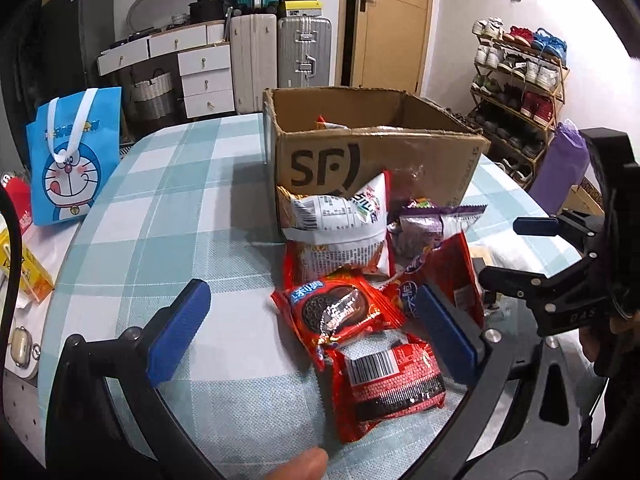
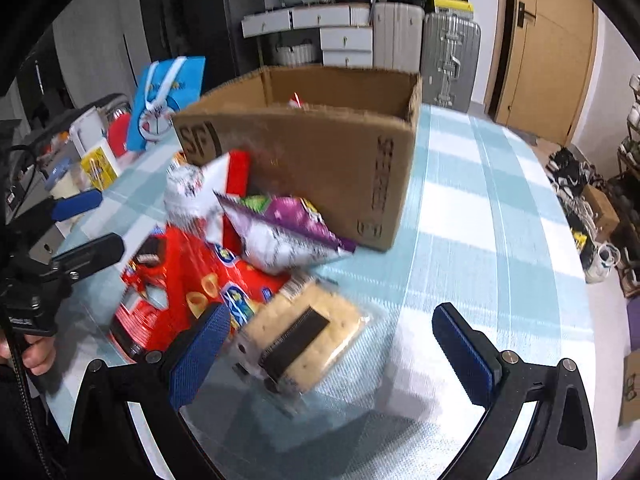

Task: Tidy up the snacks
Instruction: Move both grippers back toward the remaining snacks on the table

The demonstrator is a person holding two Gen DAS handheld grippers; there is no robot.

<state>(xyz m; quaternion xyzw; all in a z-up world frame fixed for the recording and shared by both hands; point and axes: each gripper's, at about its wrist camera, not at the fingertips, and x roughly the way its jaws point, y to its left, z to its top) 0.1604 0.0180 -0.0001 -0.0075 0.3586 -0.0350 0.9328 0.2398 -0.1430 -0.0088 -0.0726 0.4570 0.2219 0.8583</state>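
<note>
An open cardboard box (image 1: 376, 160) marked SF stands on the checked tablecloth, with a snack or two inside. Before it lies a heap of snack packets: a white packet (image 1: 340, 228), a purple packet (image 1: 432, 220), and red Oreo packets (image 1: 340, 312). My left gripper (image 1: 312, 328) is open and empty, its fingers either side of the Oreo packets. My right gripper (image 2: 332, 344) is open and empty over a clear-wrapped cracker packet (image 2: 304, 336). The box (image 2: 320, 152), the purple packet (image 2: 284, 228) and the red packets (image 2: 180, 280) show in the right wrist view too.
A blue Doraemon bag (image 1: 74, 156) stands at the table's left edge, near a yellow box (image 1: 28, 268). Suitcases (image 1: 304, 52), white drawers and a wooden door stand behind. A shoe rack (image 1: 516, 80) stands at the right. The right gripper shows at the right (image 1: 536, 248).
</note>
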